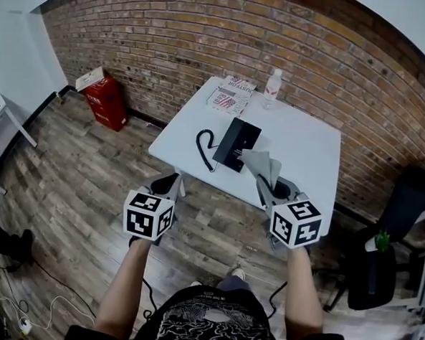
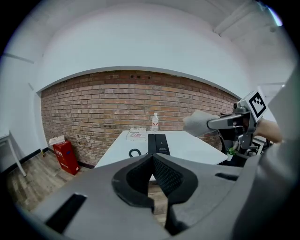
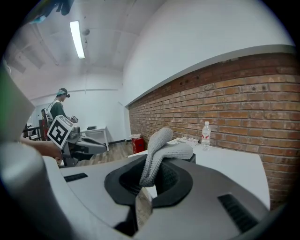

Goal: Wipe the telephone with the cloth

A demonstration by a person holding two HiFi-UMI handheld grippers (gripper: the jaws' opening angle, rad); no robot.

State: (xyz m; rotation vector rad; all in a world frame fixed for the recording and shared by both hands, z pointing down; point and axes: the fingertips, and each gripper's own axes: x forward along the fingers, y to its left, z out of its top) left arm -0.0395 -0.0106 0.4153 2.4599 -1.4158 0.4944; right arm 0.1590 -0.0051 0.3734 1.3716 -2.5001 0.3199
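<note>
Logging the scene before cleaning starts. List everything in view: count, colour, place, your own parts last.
table: one, white, against the brick wall
telephone: one, black, on the table, coiled cord at its left
bottle: one, clear, red label, table's far edge
booklets: small stack, white and red, left of the bottle
box: one, red, on the floor by the wall
chair: one, black, right of the table
cloth: one, grey, in the right tongs
left tongs: one, grey, shut and empty, short of the table
right tongs: one, grey, shut on the cloth, at the table's near edge
</note>
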